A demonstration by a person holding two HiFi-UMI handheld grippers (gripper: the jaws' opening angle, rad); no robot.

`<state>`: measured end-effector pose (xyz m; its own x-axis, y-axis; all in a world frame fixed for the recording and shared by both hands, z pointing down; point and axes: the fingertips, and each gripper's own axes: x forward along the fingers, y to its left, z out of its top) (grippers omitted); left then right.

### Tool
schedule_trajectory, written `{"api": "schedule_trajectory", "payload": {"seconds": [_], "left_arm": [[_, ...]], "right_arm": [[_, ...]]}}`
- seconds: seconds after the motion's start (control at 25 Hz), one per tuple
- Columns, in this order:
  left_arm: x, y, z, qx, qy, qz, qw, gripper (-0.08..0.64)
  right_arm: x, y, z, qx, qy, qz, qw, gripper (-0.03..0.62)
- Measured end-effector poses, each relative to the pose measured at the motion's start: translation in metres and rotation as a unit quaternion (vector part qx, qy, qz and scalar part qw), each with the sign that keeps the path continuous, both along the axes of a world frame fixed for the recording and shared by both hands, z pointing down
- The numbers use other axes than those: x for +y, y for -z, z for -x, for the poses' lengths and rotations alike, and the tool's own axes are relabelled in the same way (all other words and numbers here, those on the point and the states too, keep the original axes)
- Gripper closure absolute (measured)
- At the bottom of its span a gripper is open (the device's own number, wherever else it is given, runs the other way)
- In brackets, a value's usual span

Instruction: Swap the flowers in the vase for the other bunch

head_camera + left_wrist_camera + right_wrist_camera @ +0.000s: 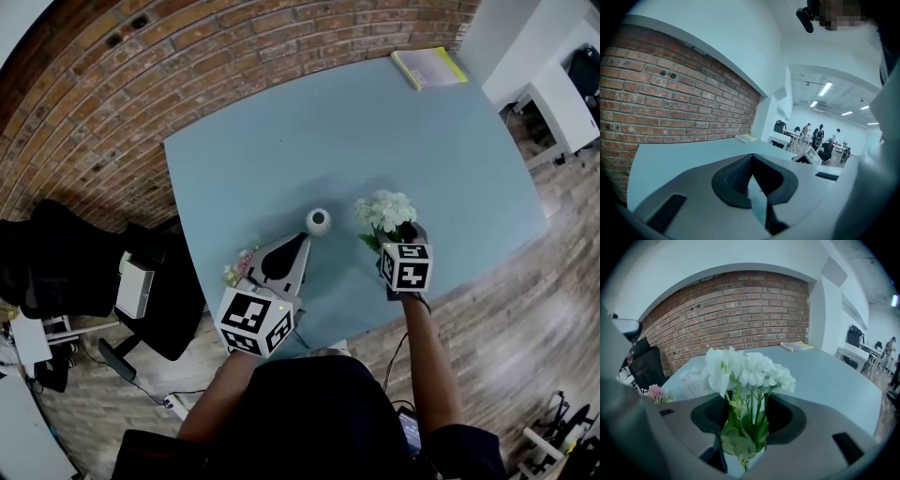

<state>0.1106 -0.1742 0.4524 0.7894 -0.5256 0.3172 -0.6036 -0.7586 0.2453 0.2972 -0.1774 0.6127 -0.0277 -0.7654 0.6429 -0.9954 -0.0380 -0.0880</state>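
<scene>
A small white vase (318, 221) stands on the blue table (281, 150); its dark mouth shows nothing inside. My right gripper (395, 236) is shut on the green stems of a white flower bunch (384, 212), just right of the vase. In the right gripper view the white flowers (747, 369) rise between the jaws of this gripper (747, 406), with the vase (693, 380) behind them to the left. A pink bunch (236, 271) lies on the table beside my left gripper (301, 241), which points at the vase. Its jaws meet at the tips, holding nothing (751, 159).
A yellow-green book (429, 67) lies at the table's far right corner. A brick wall (187, 66) runs behind the table. A black chair (56, 262) stands off the left edge and a white desk (562, 103) to the right. The table's front edge is close to my hands.
</scene>
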Motion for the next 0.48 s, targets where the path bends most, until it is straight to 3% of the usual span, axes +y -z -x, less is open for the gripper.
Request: {"api": "schedule_trajectory", "payload": {"seconds": [0.48], "left_arm": [[-0.006,-0.015,-0.004,-0.011,-0.003,0.016,0.9998,0.558]], "right_arm": [[0.002,-0.039,-0.004,-0.004,-0.002,0.046,0.999,0.365]]}}
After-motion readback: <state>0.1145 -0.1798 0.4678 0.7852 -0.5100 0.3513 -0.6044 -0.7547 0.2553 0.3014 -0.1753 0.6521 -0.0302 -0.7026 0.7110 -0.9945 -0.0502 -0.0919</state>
